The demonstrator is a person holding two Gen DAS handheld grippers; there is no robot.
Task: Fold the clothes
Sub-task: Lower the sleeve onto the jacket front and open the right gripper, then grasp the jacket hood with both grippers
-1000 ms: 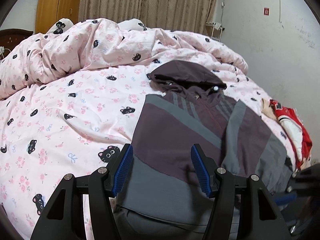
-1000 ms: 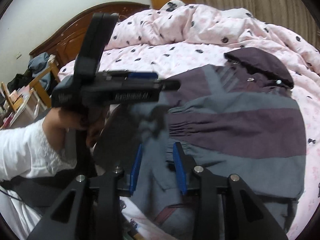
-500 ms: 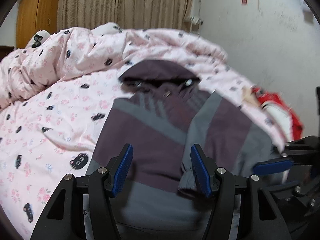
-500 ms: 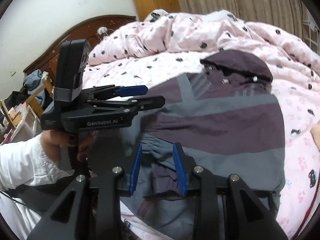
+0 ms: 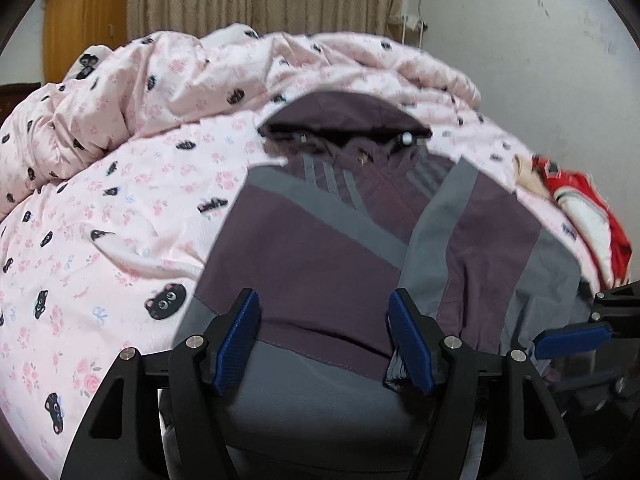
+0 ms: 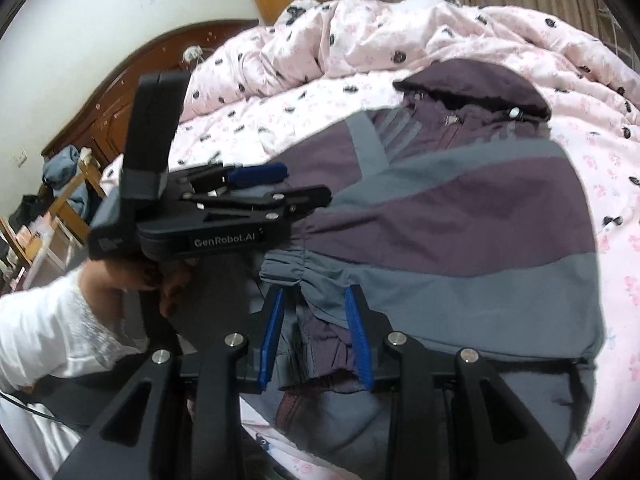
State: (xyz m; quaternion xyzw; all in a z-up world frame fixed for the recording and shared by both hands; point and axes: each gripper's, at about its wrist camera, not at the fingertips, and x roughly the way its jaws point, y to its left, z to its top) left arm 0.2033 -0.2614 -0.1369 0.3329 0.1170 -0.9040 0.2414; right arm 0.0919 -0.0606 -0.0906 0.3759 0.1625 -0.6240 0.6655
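**Hooded jacket flat on bed, both sleeves folded in, grippers at its hem**

Left wrist view: purple-and-grey jacket [image 5: 320, 248] lies front-up on the pink cat-print duvet [image 5: 120, 200], hood at the far end, hem nearest the camera. Both sleeves are folded across the chest. Left gripper [image 5: 324, 340] hovers over the jacket's lower part; its fingers [image 5: 240, 336] stand wide apart and have just been opening, with flat jacket cloth below them, nothing pinched. A gathered grey cuff sits just beside the right-hand finger; contact unclear. Red-and-white garment [image 5: 592, 224] lies right of the jacket at the bed's edge. Right gripper's blue pad pokes in at the jacket's right hem.

Right wrist view: right gripper [image 6: 316, 332] sits at the jacket [image 6: 460, 216] near its hem, fingers [image 6: 358, 336] partly closed with bunched purple cloth between them; it looks gripped, though blur makes contact hard to confirm. A hand [image 6: 132, 272] in a white sleeve holds the left gripper [image 6: 280, 188] left of the jacket, over its edge. Wooden headboard [image 6: 120, 104] stands beyond the duvet [image 6: 360, 40].
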